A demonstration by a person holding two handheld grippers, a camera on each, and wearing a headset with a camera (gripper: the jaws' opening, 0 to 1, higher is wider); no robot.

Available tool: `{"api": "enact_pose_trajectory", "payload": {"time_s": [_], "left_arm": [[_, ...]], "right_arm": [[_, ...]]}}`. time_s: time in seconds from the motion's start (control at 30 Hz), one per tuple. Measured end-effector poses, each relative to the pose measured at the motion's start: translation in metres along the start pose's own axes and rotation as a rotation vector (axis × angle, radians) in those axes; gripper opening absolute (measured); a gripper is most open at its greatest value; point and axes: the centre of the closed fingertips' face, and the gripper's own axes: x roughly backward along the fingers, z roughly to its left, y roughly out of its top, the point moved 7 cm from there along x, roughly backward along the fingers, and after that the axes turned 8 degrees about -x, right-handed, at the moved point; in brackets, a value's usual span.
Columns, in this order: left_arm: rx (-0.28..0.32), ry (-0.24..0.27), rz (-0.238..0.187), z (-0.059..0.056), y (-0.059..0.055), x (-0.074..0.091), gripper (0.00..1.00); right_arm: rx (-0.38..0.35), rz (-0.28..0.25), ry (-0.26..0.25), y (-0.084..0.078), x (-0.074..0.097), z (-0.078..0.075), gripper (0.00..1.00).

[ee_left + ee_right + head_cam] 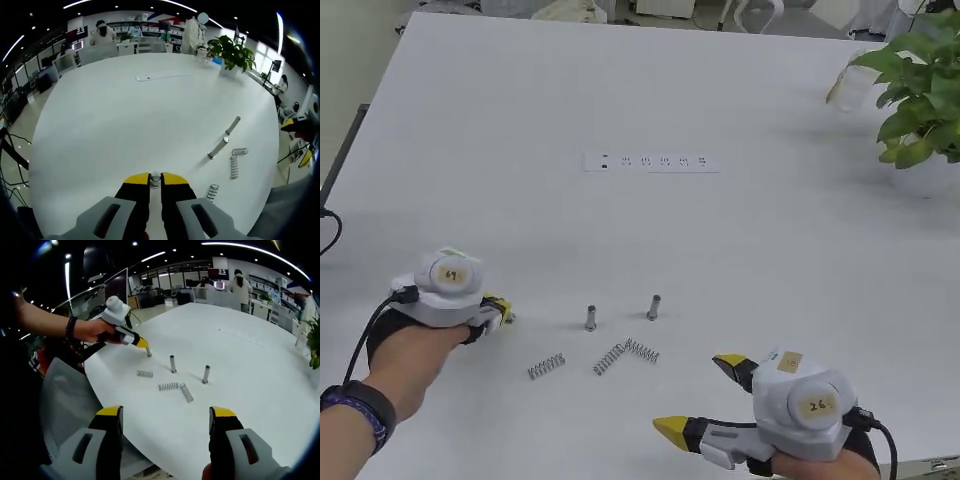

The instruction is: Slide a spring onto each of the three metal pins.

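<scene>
Table point(520, 120) white, with the work near its front edge. Left gripper point(155, 181), carried by a hand point(410, 350) at the left of the head view: fingers point(136, 180) pressed onto the first pin point(155, 176), one yellow tip on each side of its top. Stands upright, foot on the table, at the left end of the row of pins in the right gripper view.

Second pin point(591, 318) and third pin point(653, 307) upright and free on the table, side by side yet apart, to the right of the left gripper in the head view. All three pins bare.

Nearer the person than the pins, all flat on the table: first spring point(547, 366) alone at the left; second spring point(609, 358) and third spring point(642, 350) in a shallow V just in front of the two free pins, inner ends close together, contact not clear.

Right gripper point(166, 412) at the lower right of the head view, near the table's front edge: fingers point(111, 415) spread wide, holding nothing, aimed toward the springs and well apart from them.

Power strip point(650, 162) flat at mid-table, beyond the pins. Plant point(920, 90) at the far right.
</scene>
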Motion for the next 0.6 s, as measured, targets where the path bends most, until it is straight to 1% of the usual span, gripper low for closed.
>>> {"api": "enact_pose_trajectory", "payload": {"time_s": [0.3, 0.6], "left_arm": [[-0.029, -0.01, 0.001, -0.007, -0.002, 0.0, 0.0], [-0.041, -0.012, -0.008, -0.013, -0.003, 0.0, 0.0]], "right_arm": [[0.005, -0.004, 0.002, 0.002, 0.0, 0.001, 0.68], [-0.002, -0.002, -0.001, -0.003, 0.002, 0.0, 0.68]]}}
